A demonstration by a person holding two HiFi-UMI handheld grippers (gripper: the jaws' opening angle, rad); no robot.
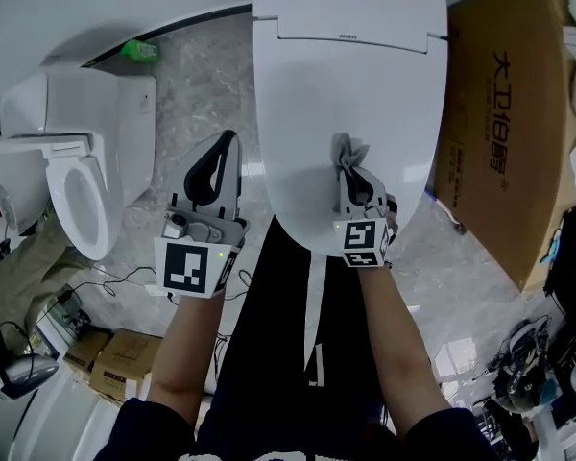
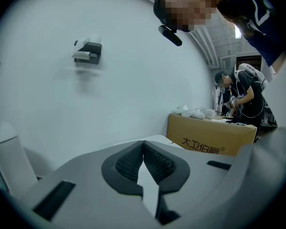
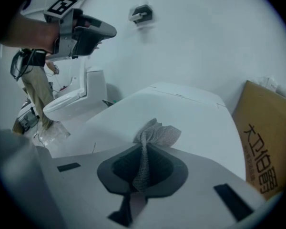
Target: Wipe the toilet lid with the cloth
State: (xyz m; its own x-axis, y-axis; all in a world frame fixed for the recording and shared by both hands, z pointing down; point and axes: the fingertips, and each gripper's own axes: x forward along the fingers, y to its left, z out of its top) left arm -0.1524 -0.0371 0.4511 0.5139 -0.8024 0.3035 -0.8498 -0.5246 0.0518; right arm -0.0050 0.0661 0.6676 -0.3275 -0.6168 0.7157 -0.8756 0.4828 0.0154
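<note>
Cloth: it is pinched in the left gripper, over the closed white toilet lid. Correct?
Wrong gripper. The right gripper view shows the cloth pinched in the right gripper, over the closed white toilet lid; the left gripper is shut on nothing.

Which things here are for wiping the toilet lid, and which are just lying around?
For the job:
cloth, pinched in the right gripper
lid

Just lying about:
big box
other toilet
small boxes on the floor
holder on the wall
</note>
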